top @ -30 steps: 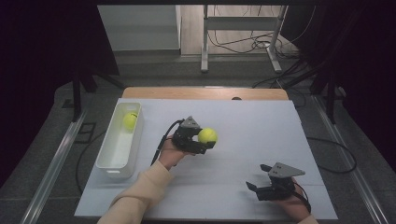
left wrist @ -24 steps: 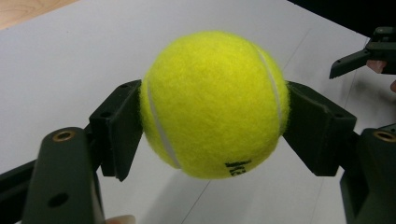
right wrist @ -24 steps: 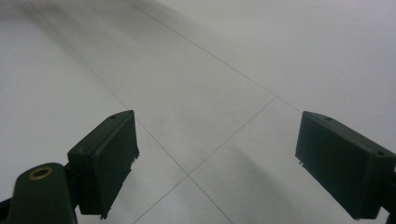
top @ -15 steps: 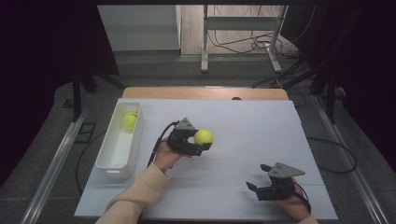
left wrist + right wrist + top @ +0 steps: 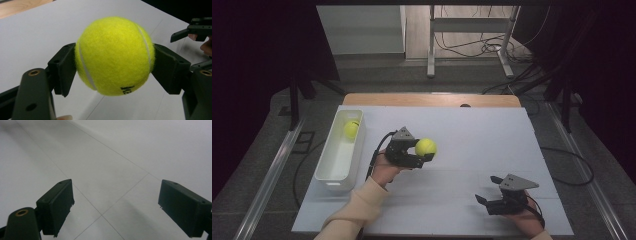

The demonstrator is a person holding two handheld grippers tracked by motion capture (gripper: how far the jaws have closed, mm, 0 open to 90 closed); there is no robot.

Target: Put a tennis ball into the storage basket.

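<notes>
Up high, near the frame's centre, my left gripper (image 5: pixel 424 152) clamps a tennis ball (image 5: pixel 425 147) above the white table (image 5: pixel 492 135). At the left sits a white bin (image 5: pixel 328 172) with a second ball (image 5: pixel 351 129) in its far end. My right gripper (image 5: pixel 486 200) rests at lower right, jaws apart and holding nothing.

Along my left gripper's view, both jaws press the tennis ball (image 5: pixel 114 55) at mid-frame.

Along my right gripper's view, the jaws stand wide over bare table (image 5: pixel 125 152).

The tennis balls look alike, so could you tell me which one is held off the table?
The tennis ball clamped by the left gripper; the other ball lies in the white bin.
</notes>
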